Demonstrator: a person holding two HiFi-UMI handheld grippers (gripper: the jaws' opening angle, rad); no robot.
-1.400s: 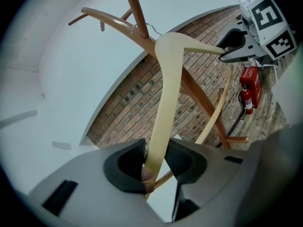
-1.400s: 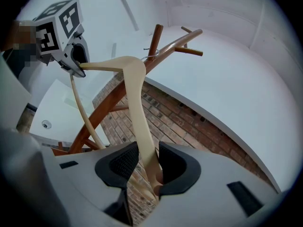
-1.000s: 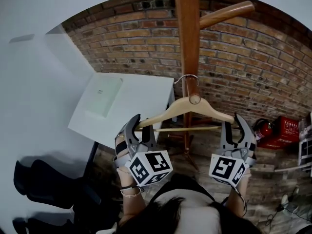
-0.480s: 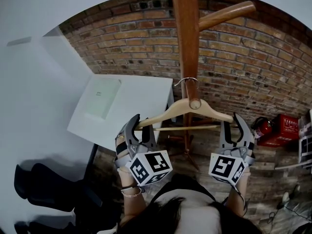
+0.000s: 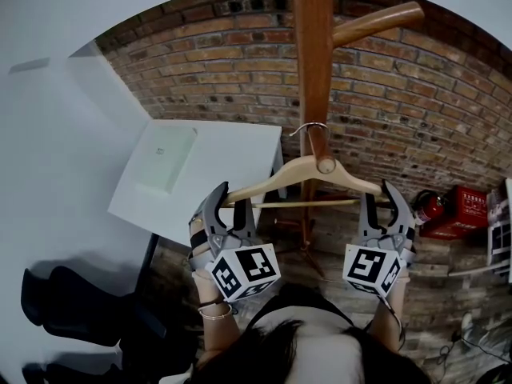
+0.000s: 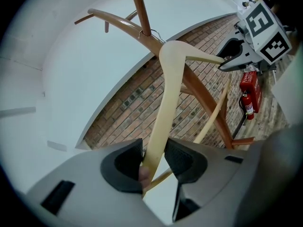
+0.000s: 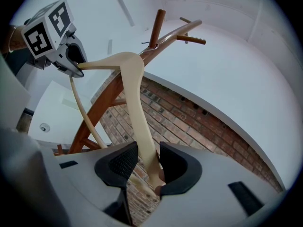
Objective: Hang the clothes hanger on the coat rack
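A pale wooden clothes hanger (image 5: 288,174) hangs level in front of the coat rack's brown pole (image 5: 314,54). Its wire hook (image 5: 309,126) loops over a short peg (image 6: 140,11) of the rack. My left gripper (image 5: 228,202) has the hanger's left arm (image 6: 163,117) between its jaws, which are opening; the arm leans on one pad and a thin gap shows at the other. My right gripper (image 5: 382,202) stands round the right arm (image 7: 139,112) the same way, its jaws opening as well.
Another long peg (image 5: 376,21) sticks out to the upper right. A white table (image 5: 216,174) stands left of the rack against the brick wall (image 5: 208,78). A fire extinguisher (image 5: 432,208) and a red box (image 5: 468,214) lie at the right, a black chair (image 5: 72,310) at lower left.
Both pairs of jaws have spread slightly round the hanger's ends. The hanger and both hands have stayed almost where they were.
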